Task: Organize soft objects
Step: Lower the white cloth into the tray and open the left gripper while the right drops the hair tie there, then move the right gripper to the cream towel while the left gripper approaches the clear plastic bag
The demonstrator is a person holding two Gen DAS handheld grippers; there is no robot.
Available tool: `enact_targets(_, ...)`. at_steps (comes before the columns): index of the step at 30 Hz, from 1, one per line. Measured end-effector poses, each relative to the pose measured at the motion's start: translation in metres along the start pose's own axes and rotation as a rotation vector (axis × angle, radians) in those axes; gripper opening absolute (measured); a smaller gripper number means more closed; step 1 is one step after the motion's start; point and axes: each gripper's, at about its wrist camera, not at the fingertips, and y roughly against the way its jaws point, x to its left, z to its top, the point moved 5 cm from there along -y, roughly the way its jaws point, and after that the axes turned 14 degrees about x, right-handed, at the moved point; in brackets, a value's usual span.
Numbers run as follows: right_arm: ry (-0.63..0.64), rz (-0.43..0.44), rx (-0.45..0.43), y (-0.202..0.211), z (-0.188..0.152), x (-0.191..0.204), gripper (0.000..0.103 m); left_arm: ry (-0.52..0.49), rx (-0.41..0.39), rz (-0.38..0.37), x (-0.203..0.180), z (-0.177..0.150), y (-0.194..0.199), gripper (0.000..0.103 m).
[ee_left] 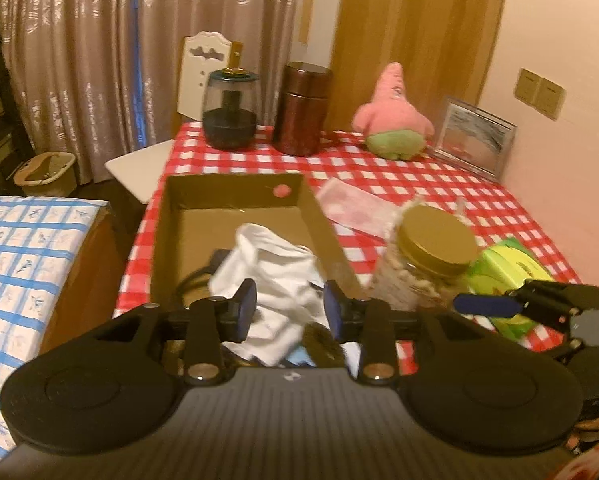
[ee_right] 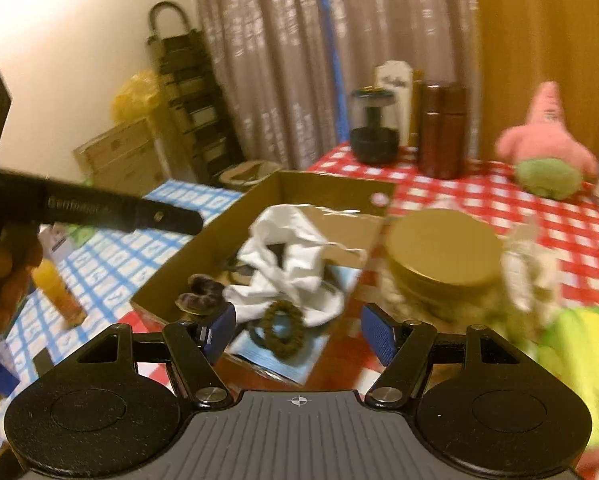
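Note:
An open cardboard box [ee_left: 235, 224] [ee_right: 203, 248] lies on the red checked table. In it lie a crumpled white cloth [ee_left: 275, 276] [ee_right: 291, 264], a brown hair scrunchie [ee_right: 280, 330], a dark purple scrunchie [ee_right: 203, 294] and a light blue item [ee_right: 275, 354]. My left gripper [ee_left: 289, 311] is open and empty, just above the cloth at the box's near end. My right gripper [ee_right: 297, 334] is open and empty over the box's near corner; it shows at the right of the left wrist view [ee_left: 511, 306]. A pink star plush [ee_left: 393, 116] [ee_right: 547, 144] sits at the table's far side. A pink cloth [ee_left: 351, 208] lies right of the box.
A gold-lidded jar [ee_left: 427, 256] [ee_right: 443, 256] stands right of the box, with a green packet [ee_left: 511, 268] beside it. A dark glass jar [ee_left: 229, 110], a brown canister [ee_left: 303, 108] and a picture frame [ee_left: 475, 136] stand at the back. A blue checked surface [ee_left: 23, 264] lies left.

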Motion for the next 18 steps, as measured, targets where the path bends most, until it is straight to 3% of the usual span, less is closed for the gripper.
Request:
enact_targets(3,-0.063,-0.028,-0.021,0.018,-0.01,-0.017,0.069,-0.009,0.007,-0.018,-0.017,-0.004,0.0,0.04)
enact_targets(7,-0.144,-0.058,-0.04,0.036,-0.018,-0.041,0.069,-0.02,0.008,-0.028,-0.037,-0.007,0.001,0.068)
enact_targets(8,-0.163,-0.065,-0.04,0.04,-0.021,-0.046,0.069,-0.024,0.005,-0.029,-0.041,-0.007,0.001,0.07)
enact_targets(18,-0.251,-0.068,-0.105,0.071,-0.027,-0.072,0.069,-0.147,-0.016,-0.02,-0.073,0.022,0.001,0.079)
